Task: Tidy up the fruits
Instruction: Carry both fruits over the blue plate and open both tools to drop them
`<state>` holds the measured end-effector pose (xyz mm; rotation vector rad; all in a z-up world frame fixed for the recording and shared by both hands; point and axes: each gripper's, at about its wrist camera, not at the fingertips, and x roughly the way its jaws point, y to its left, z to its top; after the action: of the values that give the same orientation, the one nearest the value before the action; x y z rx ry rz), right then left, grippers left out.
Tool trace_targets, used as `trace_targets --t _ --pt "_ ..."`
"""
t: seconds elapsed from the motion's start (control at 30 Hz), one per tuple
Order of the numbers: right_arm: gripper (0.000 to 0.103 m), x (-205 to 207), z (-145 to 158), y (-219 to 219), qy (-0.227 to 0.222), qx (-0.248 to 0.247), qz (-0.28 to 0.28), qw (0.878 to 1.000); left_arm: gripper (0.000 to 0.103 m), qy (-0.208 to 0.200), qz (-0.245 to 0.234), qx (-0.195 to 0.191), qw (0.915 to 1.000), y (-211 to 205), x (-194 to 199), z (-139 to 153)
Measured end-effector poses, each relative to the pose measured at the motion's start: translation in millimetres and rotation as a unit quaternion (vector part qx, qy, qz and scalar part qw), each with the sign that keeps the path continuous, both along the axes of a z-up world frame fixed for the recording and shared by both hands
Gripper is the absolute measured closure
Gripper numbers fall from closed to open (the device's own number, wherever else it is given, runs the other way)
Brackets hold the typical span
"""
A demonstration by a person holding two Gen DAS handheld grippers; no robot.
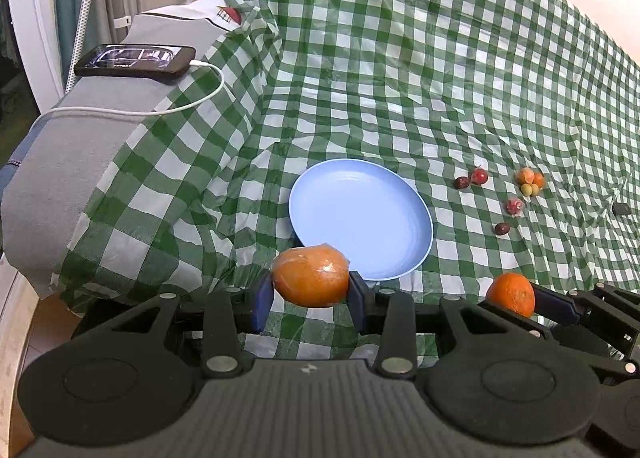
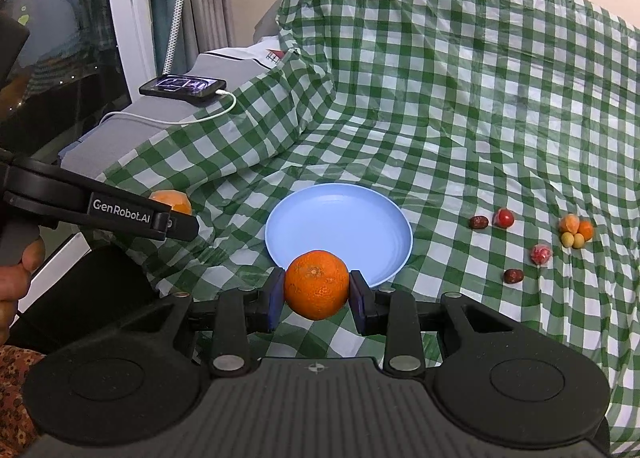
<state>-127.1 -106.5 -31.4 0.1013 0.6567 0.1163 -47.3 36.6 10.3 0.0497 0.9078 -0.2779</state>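
On green-checked cloth: blue plate, empty, small fruits scattered to its right. Left gripper clamped on plastic-wrapped orange, just before plate's near rim. Right gripper clamped on bare orange, likewise at near rim. Only from right wrist: hand gripping left tool's handle. Only from left wrist: dark object at far right.

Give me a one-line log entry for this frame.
left tongs: shut on plastic-wrapped orange | right tongs: shut on bare round orange | round light-blue plate: empty
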Motion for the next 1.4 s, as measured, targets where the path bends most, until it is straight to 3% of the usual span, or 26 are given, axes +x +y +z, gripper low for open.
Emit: trace_targets --t 0.3,0.67,1.07,1.4 --pt "0.068 18 -8 -7 0.013 -0.003 -0.010 1.000 0.060 0.009 0.003 0.000 1.0000 -3 21 -6" --pt "0.068 68 -30 -12 0.040 0.002 -0.025 0.999 0.060 0.021 -0.011 0.019 0.9995 -27 77 -18" --pt "0.068 134 -66 -20 0.075 -0.006 -0.031 0.997 0.060 0.061 -0.038 0.059 0.9957 -58 139 -68" --pt "0.067 161 -98 -16 0.114 -0.014 -0.010 0.993 0.059 0.075 -0.061 0.095 0.9908 -74 166 -108"
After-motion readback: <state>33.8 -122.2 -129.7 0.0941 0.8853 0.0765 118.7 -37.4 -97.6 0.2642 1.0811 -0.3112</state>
